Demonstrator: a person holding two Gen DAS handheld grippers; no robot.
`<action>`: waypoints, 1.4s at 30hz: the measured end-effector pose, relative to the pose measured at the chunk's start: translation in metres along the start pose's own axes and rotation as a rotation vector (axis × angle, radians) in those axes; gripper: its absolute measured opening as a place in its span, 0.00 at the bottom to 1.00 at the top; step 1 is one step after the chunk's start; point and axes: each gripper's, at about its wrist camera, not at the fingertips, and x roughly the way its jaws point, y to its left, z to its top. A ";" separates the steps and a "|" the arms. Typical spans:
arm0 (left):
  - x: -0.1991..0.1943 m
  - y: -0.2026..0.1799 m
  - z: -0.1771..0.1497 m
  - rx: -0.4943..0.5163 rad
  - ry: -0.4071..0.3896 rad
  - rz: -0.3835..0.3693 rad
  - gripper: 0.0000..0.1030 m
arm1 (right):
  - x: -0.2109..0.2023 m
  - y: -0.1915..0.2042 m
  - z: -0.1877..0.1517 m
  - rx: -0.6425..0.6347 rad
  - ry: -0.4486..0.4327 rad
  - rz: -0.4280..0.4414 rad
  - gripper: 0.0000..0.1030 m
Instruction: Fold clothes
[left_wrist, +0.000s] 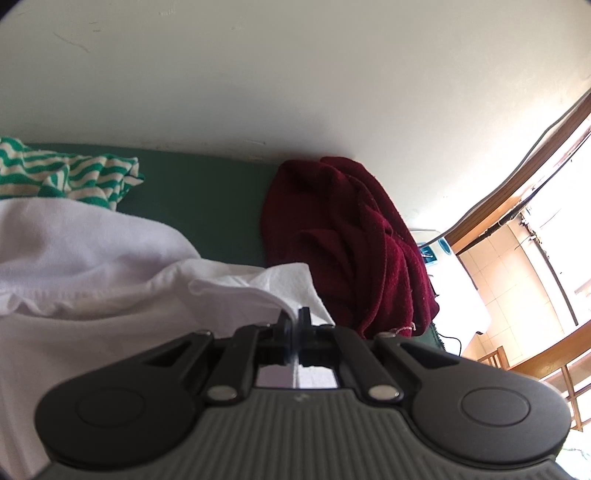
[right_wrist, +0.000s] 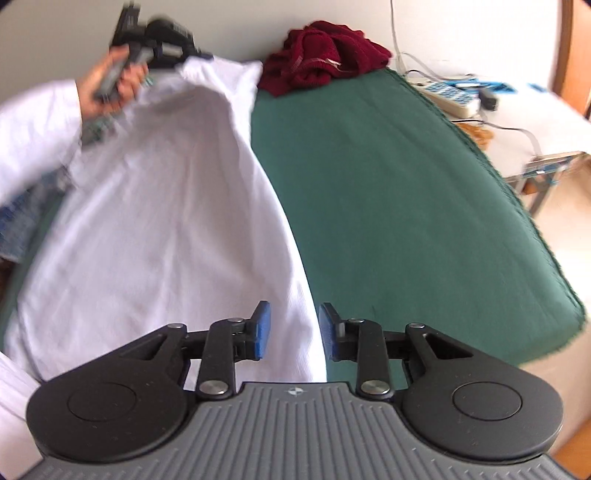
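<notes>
A white garment (right_wrist: 166, 206) lies spread on the green cloth-covered surface (right_wrist: 388, 192). A hand (right_wrist: 107, 81) in a white sleeve holds my left gripper (right_wrist: 192, 57) at the garment's far corner, lifted off the surface. In the left wrist view this gripper (left_wrist: 294, 328) is shut on a fold of the white garment (left_wrist: 92, 251). My right gripper (right_wrist: 294, 328) hovers over the garment's near right edge. Its blue pads (right_wrist: 263, 328) stand apart, with fabric below them and nothing pinched.
A crumpled maroon garment (right_wrist: 325, 55) lies at the far end against the wall, and a green-and-white striped one (left_wrist: 66, 173) lies beyond the white garment. A power strip with cables (right_wrist: 447, 92) sits off the right edge. Blue fabric (right_wrist: 18, 221) shows at the left.
</notes>
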 end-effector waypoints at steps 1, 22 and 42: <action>0.001 -0.001 0.001 0.004 0.003 0.002 0.00 | 0.002 0.001 -0.005 0.011 0.001 -0.006 0.29; 0.008 -0.011 -0.002 0.057 0.022 0.043 0.00 | -0.004 -0.018 -0.034 0.257 -0.095 0.035 0.27; -0.068 0.024 0.016 0.110 -0.041 0.070 0.00 | -0.034 0.060 -0.007 -0.098 -0.126 0.175 0.02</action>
